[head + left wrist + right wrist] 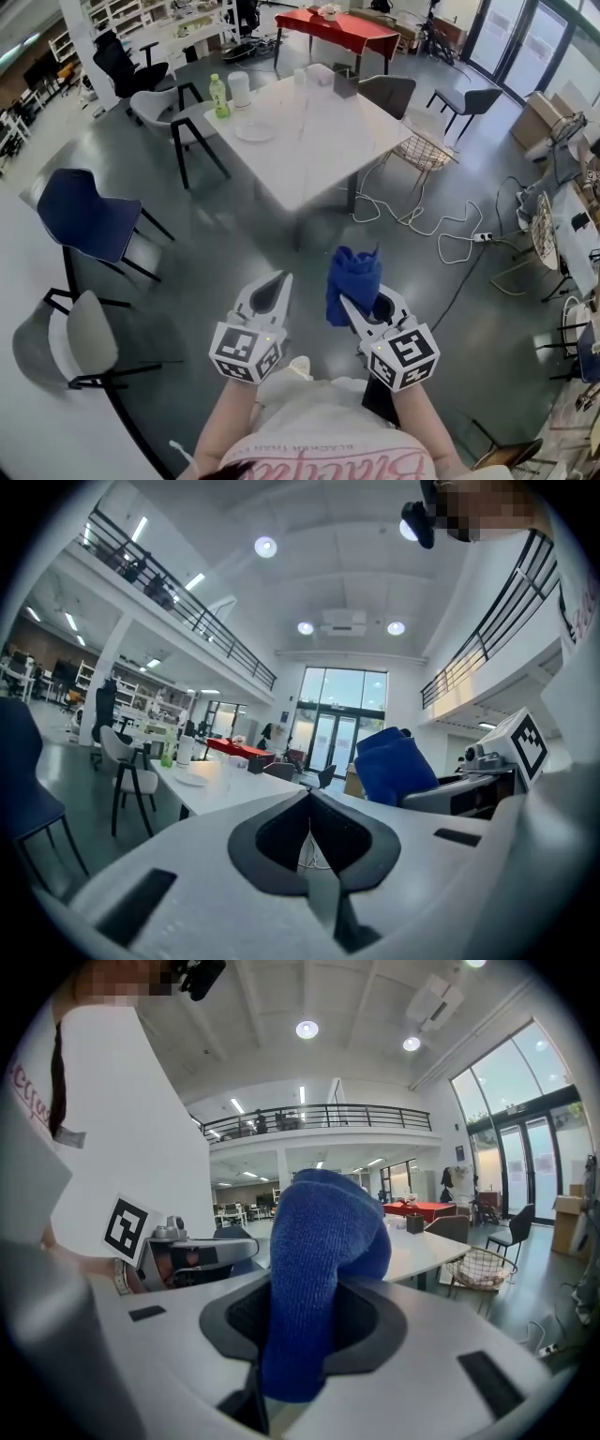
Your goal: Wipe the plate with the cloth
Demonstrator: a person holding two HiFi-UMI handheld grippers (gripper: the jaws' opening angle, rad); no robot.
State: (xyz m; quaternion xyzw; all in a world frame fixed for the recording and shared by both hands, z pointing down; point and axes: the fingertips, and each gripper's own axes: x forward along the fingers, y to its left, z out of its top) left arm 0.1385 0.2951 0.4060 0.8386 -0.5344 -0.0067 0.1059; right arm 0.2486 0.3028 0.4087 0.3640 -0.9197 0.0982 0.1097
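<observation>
A white plate [254, 132] lies on the white table [319, 141] ahead, and it shows small in the left gripper view as plate [192, 779]. My right gripper [343, 298] is shut on a blue cloth [352, 281], which bulges up from between its jaws as cloth [314, 1279]. My left gripper [284, 277] is shut with nothing in it, its jaws meeting in a thin seam at gripper [308, 801]. Both grippers are held over the grey floor, well short of the table.
On the table stand a green bottle [218, 96], a white cup [239, 88] and a dark box [344, 84]. Chairs ring it: a blue chair [89, 218], a white chair [80, 339] and a wire basket chair [424, 150]. White cables [441, 230] trail on the floor.
</observation>
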